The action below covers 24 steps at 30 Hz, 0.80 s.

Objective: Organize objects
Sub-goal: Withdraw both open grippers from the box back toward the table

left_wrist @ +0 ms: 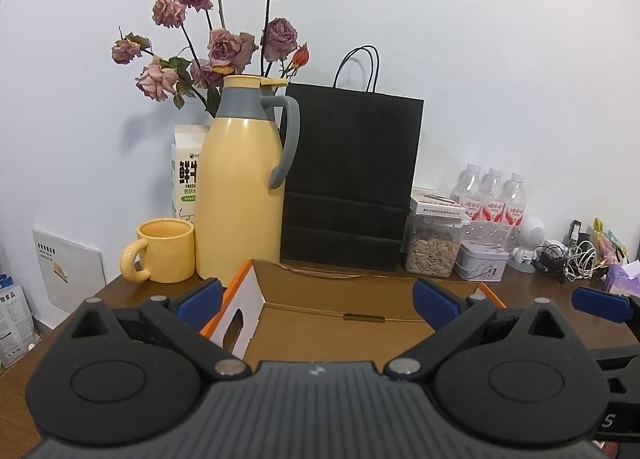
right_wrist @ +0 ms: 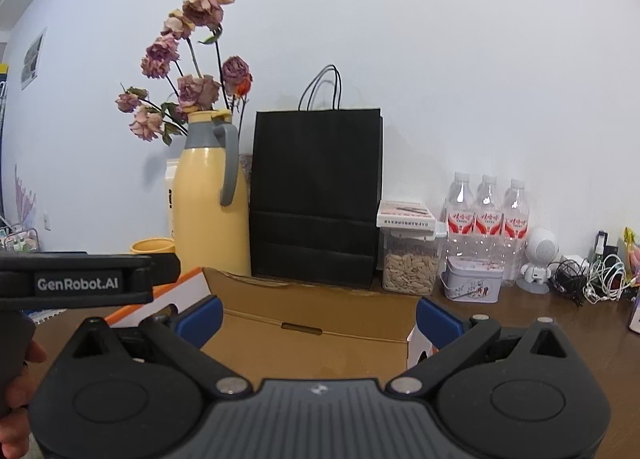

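Box point(left_wrist: 340, 323) lies open on the worktop point(left_wrist: 532, 291), its floor hidden behind both grippers. Left gripper point(left_wrist: 316, 295) and right gripper point(right_wrist: 318, 315) have fingers spread wide, holding nothing. Behind stands a jar point(left_wrist: 434, 249) of seeds.

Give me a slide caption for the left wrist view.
Open left gripper poised over an empty cardboard box, facing a yellow jug, mug and black bag.

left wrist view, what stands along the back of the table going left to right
yellow mug → yellow thermos jug → black paper bag → clear jar of seeds → small tin box → white speaker figure → tangle of cables
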Each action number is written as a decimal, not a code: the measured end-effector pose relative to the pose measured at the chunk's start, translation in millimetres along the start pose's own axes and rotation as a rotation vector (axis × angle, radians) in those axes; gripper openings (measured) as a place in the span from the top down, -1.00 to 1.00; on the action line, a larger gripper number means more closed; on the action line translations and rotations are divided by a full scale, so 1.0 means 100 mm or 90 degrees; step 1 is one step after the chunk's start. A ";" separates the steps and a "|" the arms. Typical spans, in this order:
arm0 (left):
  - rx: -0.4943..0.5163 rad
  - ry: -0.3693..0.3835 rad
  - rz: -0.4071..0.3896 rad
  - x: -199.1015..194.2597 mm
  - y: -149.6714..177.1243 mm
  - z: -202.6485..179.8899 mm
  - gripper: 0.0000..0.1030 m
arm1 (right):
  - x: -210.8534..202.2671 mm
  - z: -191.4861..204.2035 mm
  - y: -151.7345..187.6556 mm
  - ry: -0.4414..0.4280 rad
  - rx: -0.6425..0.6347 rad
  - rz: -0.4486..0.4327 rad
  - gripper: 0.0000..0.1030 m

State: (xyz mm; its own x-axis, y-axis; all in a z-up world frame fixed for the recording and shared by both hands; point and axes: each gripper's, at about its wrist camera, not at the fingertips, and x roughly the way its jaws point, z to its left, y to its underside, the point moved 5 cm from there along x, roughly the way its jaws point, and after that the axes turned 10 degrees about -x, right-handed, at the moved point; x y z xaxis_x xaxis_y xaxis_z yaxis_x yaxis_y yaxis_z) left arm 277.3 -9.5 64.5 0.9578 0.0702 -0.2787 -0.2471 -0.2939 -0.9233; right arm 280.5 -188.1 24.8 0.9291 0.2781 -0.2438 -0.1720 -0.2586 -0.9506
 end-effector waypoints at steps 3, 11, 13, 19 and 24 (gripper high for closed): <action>0.001 -0.001 0.002 -0.10 -0.02 0.01 -1.00 | -0.09 0.01 -0.01 -0.002 -0.001 0.000 -1.00; 0.011 -0.005 0.004 -0.44 -0.02 0.08 -1.00 | -0.43 0.02 0.03 -0.011 0.002 0.007 -1.00; 0.012 -0.005 0.005 -0.54 -0.01 0.11 -1.00 | -0.53 0.03 0.05 -0.013 0.002 0.009 -1.00; 0.023 -0.003 0.013 -0.83 0.08 0.19 -1.00 | -0.82 0.06 0.15 -0.023 0.005 0.015 -1.00; 0.018 -0.001 0.030 -1.02 0.20 0.30 -1.00 | -1.05 0.10 0.30 -0.033 0.008 0.028 -1.00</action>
State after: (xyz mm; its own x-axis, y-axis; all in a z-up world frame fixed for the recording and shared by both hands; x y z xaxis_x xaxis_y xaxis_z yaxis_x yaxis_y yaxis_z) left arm 170.1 6.0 66.2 0.9445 0.0590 -0.3231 -0.2966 -0.2692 -0.9163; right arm 174.8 -215.4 20.2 0.9022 0.3145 -0.2952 -0.2170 -0.2607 -0.9407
